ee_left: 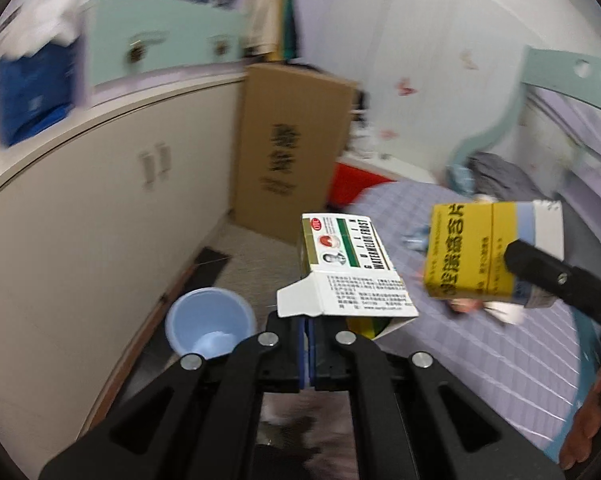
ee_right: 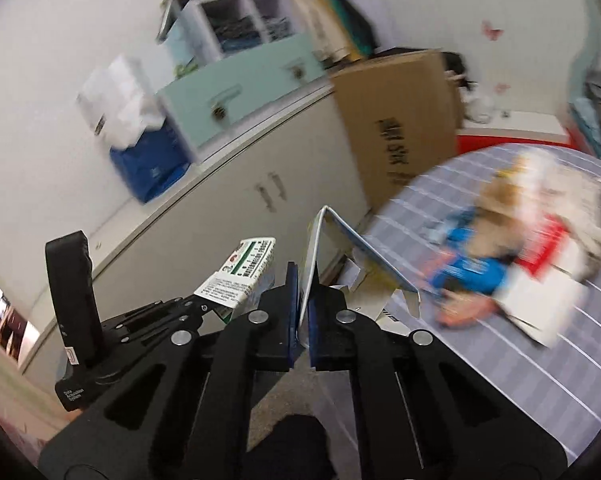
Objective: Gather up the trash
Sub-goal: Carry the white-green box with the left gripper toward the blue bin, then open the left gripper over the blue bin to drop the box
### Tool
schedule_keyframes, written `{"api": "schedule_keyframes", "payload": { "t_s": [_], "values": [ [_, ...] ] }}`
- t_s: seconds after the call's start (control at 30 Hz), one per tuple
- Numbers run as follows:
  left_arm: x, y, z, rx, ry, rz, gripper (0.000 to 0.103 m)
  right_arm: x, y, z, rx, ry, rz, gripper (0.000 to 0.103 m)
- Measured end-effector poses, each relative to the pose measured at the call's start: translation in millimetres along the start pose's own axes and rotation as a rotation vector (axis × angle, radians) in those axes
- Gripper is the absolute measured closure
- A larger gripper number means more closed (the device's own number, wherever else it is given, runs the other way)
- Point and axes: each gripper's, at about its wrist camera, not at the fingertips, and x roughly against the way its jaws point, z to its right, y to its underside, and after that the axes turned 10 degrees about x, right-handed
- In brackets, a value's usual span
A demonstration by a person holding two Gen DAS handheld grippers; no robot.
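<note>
Left gripper [ee_left: 310, 344] is clenched tight on a flap of the green-and-white medicine box [ee_left: 348, 268], which stands up off the blue pads with its end flaps hanging open. Right gripper [ee_right: 303, 316] is clamped on the yellow medicine box [ee_right: 332, 248], seen edge-on from its own camera, a thin card wall pinched between the pads; in the left wrist view that same box [ee_left: 488, 252] shows its yellow face with dark printed characters, carried off to the right. Both boxes are up in the air, clear of the bed. Down below the left gripper, a pale blue bin [ee_left: 210, 324] sits on the floor beside the cream cabinet [ee_left: 100, 216]. A tall cardboard carton [ee_left: 292, 152] leans at the cabinet's far end. On the lilac striped bedspread [ee_right: 520, 380], a blurred heap of wrappers and packets [ee_right: 512, 256] lies near the right gripper.
</note>
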Motion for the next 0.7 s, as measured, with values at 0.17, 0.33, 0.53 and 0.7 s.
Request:
{"api": "schedule_keyframes", "payload": {
  "t_s": [0.17,0.33,0.53,0.7],
  "values": [
    [-38.8,-22.4,-69.4,0.090,-0.135,-0.051,0.102,-92.7,-10.9,-25.5,0.059,-0.049,-0.107,0.099],
    [-87.9,-43.1,-125.9,0.152,-0.226,-0.104,0.102,-191.9,-14.8,-32.9,0.070,-0.071,-0.220,0.098],
    [-154.8,-68.5,-167.4,0.172,-0.301,-0.180,0.102,-301.1,-19.6,-32.7,0.065,-0.065,-0.330,0.097],
    [-186.1,-73.2,-181.1,0.197,-0.300,-0.243,0.102,-343.4,-20.1,-21.4,0.031,-0.023,-0.375,0.038]
  ]
}}
